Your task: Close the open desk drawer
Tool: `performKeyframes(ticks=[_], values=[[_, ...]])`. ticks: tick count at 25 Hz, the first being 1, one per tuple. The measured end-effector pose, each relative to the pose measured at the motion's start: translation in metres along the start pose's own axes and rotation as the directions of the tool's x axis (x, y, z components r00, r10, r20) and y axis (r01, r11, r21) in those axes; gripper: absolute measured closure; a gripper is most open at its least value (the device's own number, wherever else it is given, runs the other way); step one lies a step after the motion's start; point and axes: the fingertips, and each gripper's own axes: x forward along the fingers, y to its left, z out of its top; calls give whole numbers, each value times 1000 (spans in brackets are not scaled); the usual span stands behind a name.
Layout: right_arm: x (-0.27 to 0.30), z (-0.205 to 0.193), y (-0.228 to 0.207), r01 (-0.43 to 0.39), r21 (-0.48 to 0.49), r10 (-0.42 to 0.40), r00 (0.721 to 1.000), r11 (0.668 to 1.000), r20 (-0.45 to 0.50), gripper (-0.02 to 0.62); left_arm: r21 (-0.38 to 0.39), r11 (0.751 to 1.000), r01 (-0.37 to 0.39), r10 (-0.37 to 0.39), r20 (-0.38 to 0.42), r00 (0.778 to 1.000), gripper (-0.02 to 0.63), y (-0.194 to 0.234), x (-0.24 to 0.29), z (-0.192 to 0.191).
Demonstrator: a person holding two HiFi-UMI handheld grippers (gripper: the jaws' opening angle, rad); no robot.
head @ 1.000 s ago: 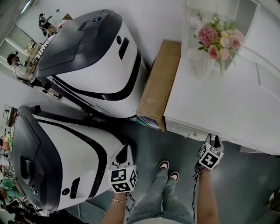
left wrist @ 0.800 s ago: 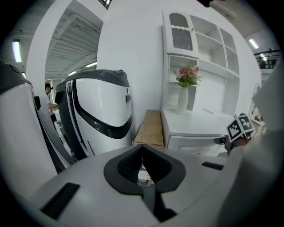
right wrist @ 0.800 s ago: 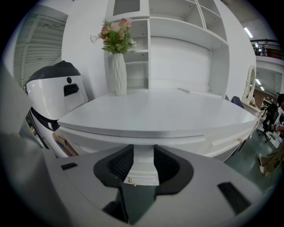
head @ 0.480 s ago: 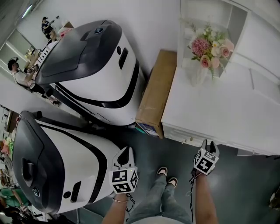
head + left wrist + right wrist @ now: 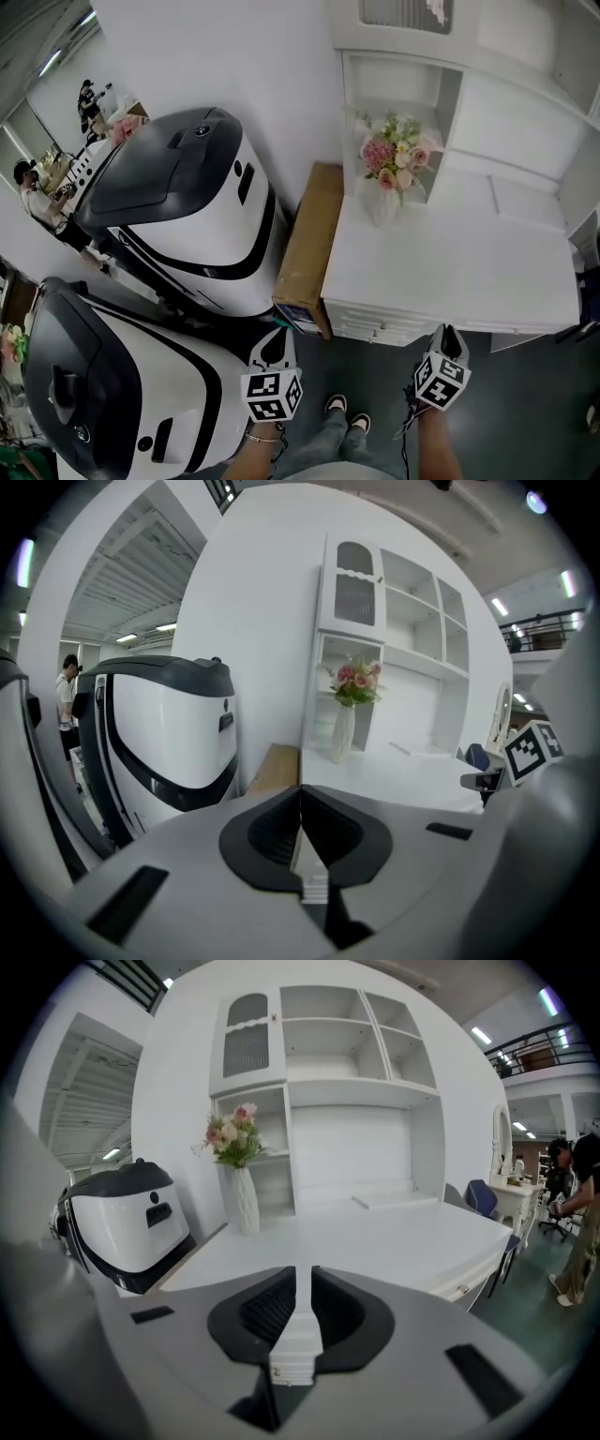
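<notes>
Desk drawer front (image 5: 375,329) under desk (image 5: 450,272) edge, floor (image 5: 380,375) before it; left tongs (image 5: 300,794) pressed together, right tongs (image 5: 304,1275) just narrowed, empty

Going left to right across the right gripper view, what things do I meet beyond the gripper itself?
White-and-black machine → vase of flowers → blue chair → person.

Open floor (image 5: 530,403) before the white desk (image 5: 450,281); hemmed at left by a cardboard box (image 5: 305,244) and two bulky machines (image 5: 202,216), flower vase (image 5: 386,187) at the desktop's far corner.
</notes>
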Motion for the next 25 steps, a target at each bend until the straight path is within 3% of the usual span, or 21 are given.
performKeyframes(ticks=[10,19,25], values=[[-81,90,-67,105,41,-111,972,994,205,588,47,986,163,-168,139,976,586,-64,6,67],[-136,65,-126,167,130,-191,960,977,203,588,104,967,234,-250,193,949,586,-99,13,98],[-139,55,-134,177,154,-205,960,972,192,588,107,964,242,-259,184,948,586,-104,17,96]])
